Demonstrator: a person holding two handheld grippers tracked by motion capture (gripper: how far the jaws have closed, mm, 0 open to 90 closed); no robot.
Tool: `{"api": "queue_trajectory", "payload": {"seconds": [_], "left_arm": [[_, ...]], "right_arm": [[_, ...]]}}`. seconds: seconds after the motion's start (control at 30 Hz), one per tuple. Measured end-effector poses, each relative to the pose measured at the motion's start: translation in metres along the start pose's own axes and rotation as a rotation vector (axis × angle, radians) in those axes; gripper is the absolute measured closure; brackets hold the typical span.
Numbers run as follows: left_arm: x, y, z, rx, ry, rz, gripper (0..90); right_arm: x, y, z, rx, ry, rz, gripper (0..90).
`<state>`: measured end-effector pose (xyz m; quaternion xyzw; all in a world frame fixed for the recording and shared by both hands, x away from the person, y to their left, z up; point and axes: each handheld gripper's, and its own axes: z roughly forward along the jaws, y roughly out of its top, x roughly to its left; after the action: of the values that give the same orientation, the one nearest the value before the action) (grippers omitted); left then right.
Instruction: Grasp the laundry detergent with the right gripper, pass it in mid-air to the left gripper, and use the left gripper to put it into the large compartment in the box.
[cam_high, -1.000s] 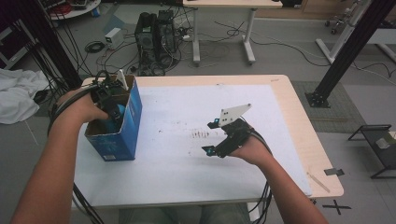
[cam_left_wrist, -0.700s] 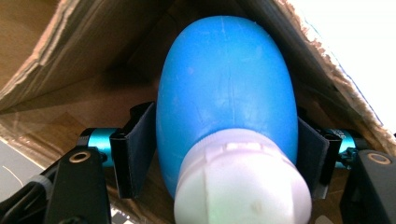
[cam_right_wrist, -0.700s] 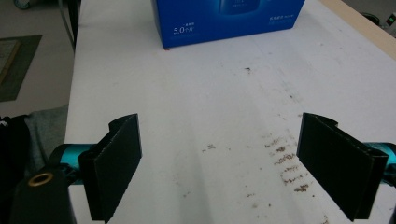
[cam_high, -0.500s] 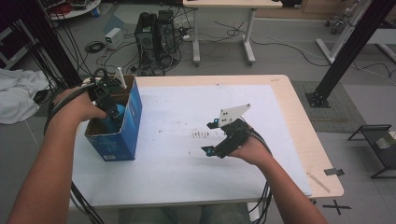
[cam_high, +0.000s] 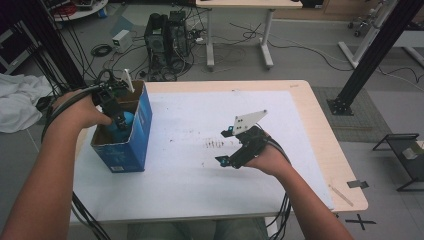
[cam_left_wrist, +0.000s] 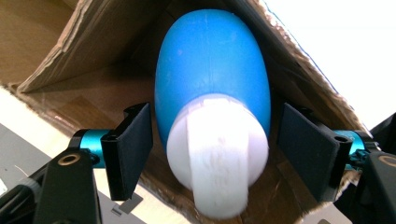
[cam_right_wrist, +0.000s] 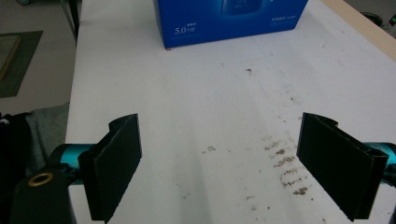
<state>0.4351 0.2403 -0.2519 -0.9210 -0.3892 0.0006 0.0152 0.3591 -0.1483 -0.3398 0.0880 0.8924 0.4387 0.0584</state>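
At the left of the high view the left gripper reached down into the open top of the blue carton, which stood upright near the left edge of the bench. In the left gripper view the blue bottle with its white cap lay inside the carton's brown cardboard walls, cap end toward the camera, sitting between the two black jaws. Those jaws had just been opening, and a narrow gap showed on either side of the bottle, so the pads no longer pressed on it; the bottle appeared to rest on the carton itself. By that reading the placing was all but finished: the bottle was in the carton and let go, and what seemed left was to draw the left gripper up and out without catching the cap or the torn cardboard edge. At the centre right of the high view the right gripper rested low over the white sheet on the bench, well apart from the carton. The right gripper view showed its jaws standing wide with nothing between them, only the stained sheet below and the carton at the top of the frame.
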Motion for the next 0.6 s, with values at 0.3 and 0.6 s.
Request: {"api": "queue_trajectory", "payload": {"seconds": [0.3, 0.6], "left_arm": [[-0.008, -0.006, -0.020, -0.017, 0.004, 0.023, 24.8], [-0.024, -0.007, -0.043, -0.029, -0.003, 0.096, 20.5]], "right_arm": [[0.001, 0.005, -0.005, 0.015, -0.007, -0.003, 13.1], [-0.001, 0.009, -0.010, 0.051, -0.008, -0.004, 13.1]]}}
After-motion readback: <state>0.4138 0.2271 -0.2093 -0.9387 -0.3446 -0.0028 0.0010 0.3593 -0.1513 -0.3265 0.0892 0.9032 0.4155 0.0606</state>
